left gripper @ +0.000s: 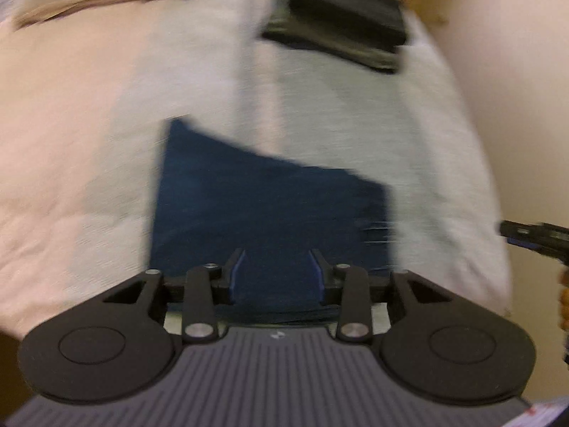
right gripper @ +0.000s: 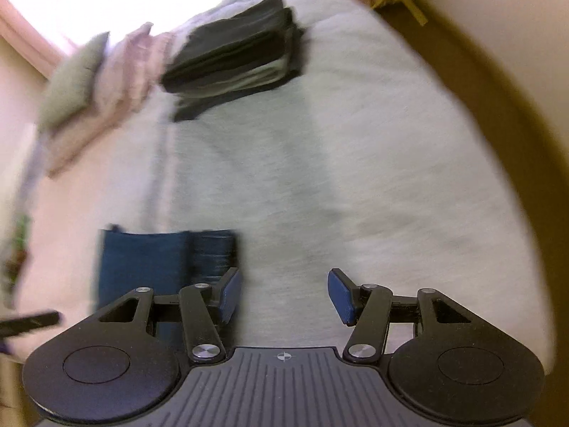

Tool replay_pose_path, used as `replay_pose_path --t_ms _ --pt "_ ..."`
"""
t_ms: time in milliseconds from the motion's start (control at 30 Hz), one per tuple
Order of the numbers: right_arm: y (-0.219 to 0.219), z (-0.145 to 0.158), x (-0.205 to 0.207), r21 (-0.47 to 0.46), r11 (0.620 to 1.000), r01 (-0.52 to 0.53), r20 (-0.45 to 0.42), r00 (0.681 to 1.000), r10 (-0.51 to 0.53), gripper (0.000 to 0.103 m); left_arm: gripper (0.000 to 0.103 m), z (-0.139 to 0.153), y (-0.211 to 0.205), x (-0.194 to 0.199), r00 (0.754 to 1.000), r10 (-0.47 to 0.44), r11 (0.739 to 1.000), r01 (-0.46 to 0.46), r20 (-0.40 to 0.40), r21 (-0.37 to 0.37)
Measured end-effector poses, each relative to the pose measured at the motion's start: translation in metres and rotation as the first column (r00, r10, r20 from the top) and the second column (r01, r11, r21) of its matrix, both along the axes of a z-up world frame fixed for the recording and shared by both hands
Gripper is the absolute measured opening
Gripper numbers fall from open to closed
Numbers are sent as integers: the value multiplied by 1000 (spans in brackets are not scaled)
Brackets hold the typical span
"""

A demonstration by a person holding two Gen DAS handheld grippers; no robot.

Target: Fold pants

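Note:
Dark blue folded pants (left gripper: pixel 266 206) lie as a compact rectangle on the light grey bed cover (left gripper: pixel 338 124). My left gripper (left gripper: pixel 277 261) hovers over their near edge, open, its jaws wide apart with blue cloth showing below them; whether it touches the cloth is unclear. In the right wrist view the pants (right gripper: pixel 149 259) sit to the lower left. My right gripper (right gripper: pixel 284 284) is open over bare bed cover (right gripper: pixel 355 178), just right of the pants, nothing between its fingers. Both views are motion-blurred.
A stack of dark folded clothes (right gripper: pixel 234 57) rests farther up the bed, also the stack (left gripper: pixel 338 25) in the left view. Pillows (right gripper: pixel 71 82) lie at the far left. The bed's right edge meets a tan floor (right gripper: pixel 498 106). The other gripper's tip (left gripper: pixel 533 238) shows at the right.

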State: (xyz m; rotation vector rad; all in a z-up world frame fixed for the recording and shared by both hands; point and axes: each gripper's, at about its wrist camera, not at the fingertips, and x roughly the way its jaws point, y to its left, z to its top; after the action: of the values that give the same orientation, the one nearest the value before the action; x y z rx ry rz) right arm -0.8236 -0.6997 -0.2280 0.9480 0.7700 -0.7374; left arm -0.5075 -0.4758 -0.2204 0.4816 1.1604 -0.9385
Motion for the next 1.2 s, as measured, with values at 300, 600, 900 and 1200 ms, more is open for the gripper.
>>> replay_pose_path --t_ms 300,600,900,1200 --pt "12 -86 85 222 972 -75 182 983 34 51 37 -60 52 72 984 178 982 -179 18 61" --pt "21 -143 139 234 966 -111 199 978 64 5 37 -103 53 85 990 142 990 -142 -3 -6" --pt "43 -131 119 -5 996 -89 82 993 89 8 35 -132 38 69 995 91 996 -91 36 2" --pt "36 -85 144 -223 962 -161 -124 983 136 25 26 -110 10 96 992 61 996 -54 113 -66"
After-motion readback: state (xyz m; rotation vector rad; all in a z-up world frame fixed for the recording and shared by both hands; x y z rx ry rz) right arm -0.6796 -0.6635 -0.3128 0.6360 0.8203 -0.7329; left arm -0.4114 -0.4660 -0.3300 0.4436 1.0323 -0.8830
